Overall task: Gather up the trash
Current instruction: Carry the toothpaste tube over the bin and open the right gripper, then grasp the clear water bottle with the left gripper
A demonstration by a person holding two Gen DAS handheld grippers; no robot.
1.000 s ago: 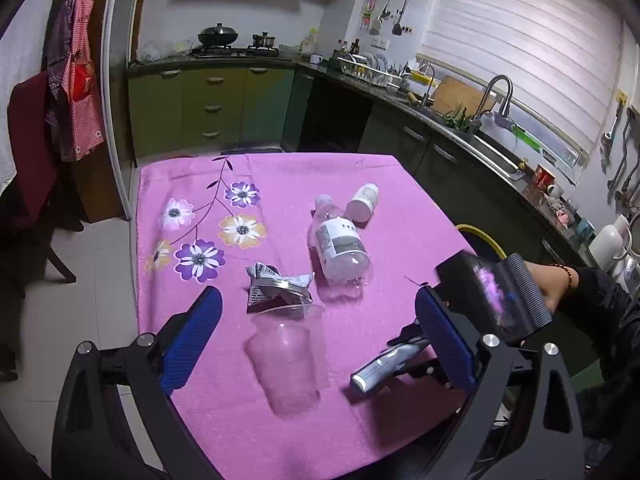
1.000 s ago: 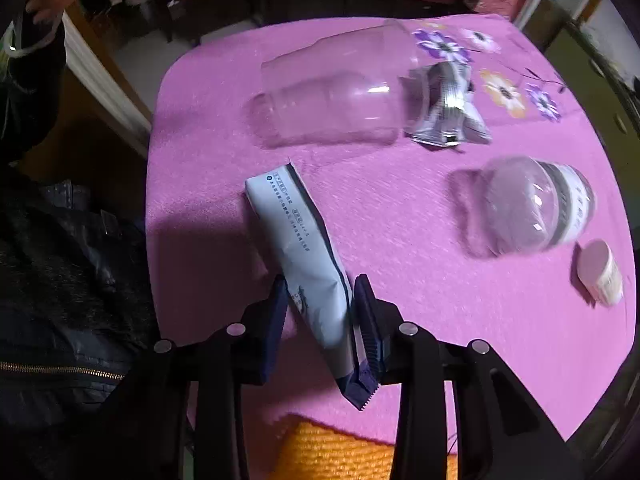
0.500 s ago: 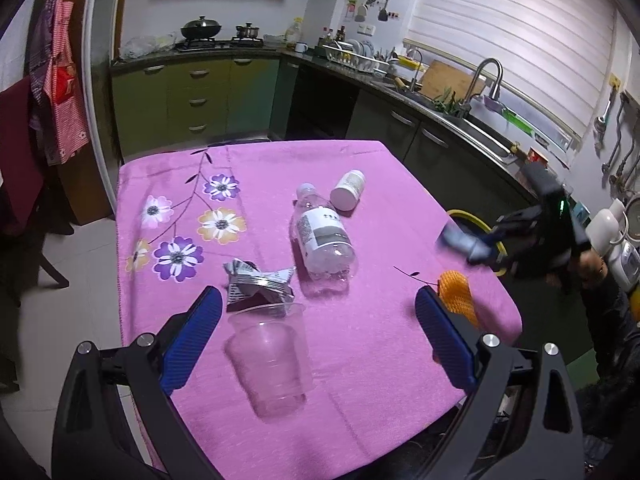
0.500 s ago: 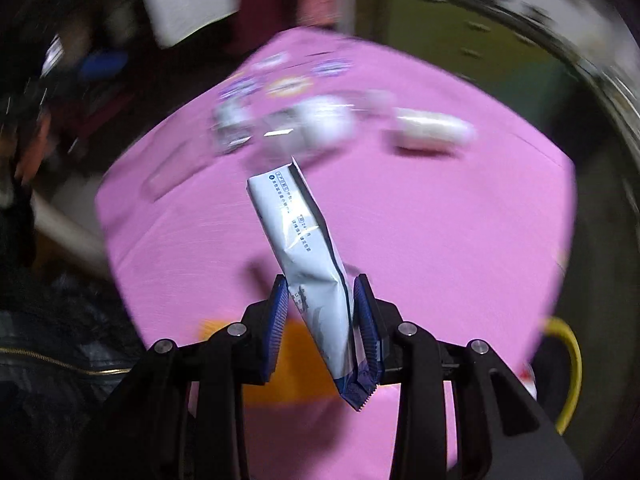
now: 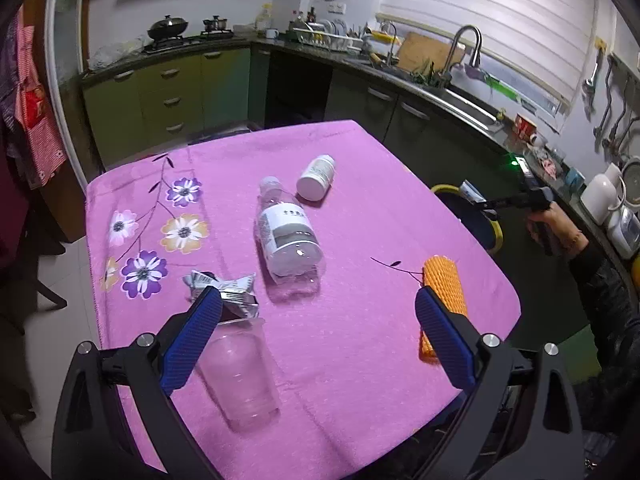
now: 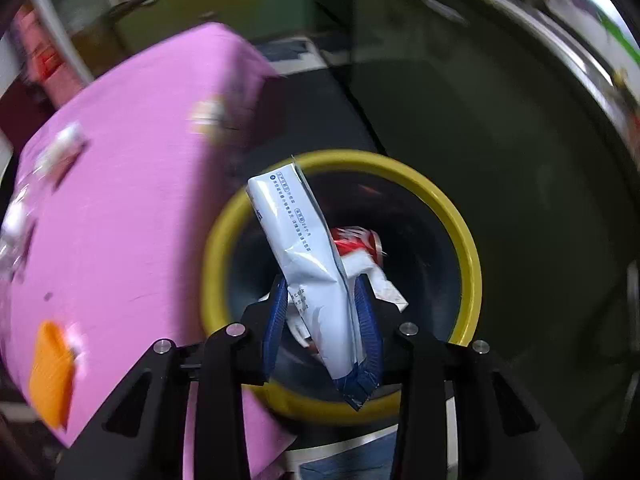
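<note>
Your kitchen around the pink table

You can see a pink tablecloth (image 5: 360, 208) with flowers printed near one edge. Behind it stand green cupboards (image 5: 160, 92) with a black pot (image 5: 168, 27) on the stove (image 5: 188, 38). Along the wall to your right runs a counter with a silver tap (image 5: 466, 46), a wooden board (image 5: 422, 52) and a dish rack (image 5: 328, 34). White blinds (image 5: 492, 16) cover the window. A red striped cloth (image 5: 36, 128) hangs at the far left.

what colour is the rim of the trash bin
Yellow; the bin rim shows best in the right wrist view.
</note>
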